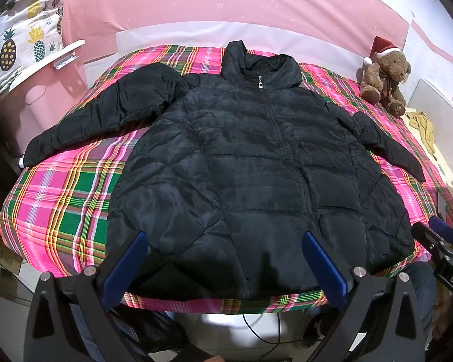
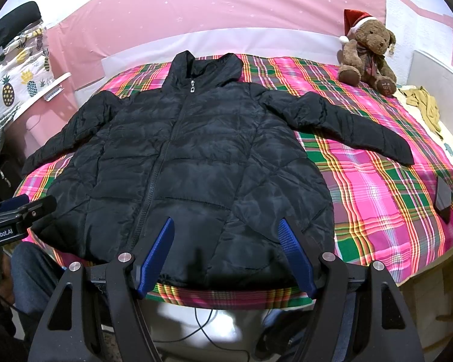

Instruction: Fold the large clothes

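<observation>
A black quilted puffer jacket [image 1: 250,163] lies flat, front up and zipped, on a pink and green plaid cloth [image 1: 63,199], both sleeves spread out; it also shows in the right wrist view [image 2: 190,157]. My left gripper [image 1: 226,238] is open and empty, hovering above the hem at the table's near edge. My right gripper [image 2: 226,226] is open and empty, also above the hem. The right gripper shows at the right edge of the left wrist view [image 1: 438,235]; the left gripper shows at the left edge of the right wrist view [image 2: 21,208].
A teddy bear in a Santa hat [image 2: 367,51] sits at the far right corner. A yellow cloth [image 2: 425,105] lies right of it. A dark flat object [image 2: 444,199] lies at the right edge. A pink cabinet [image 1: 45,96] and pineapple-print fabric [image 1: 18,39] stand left.
</observation>
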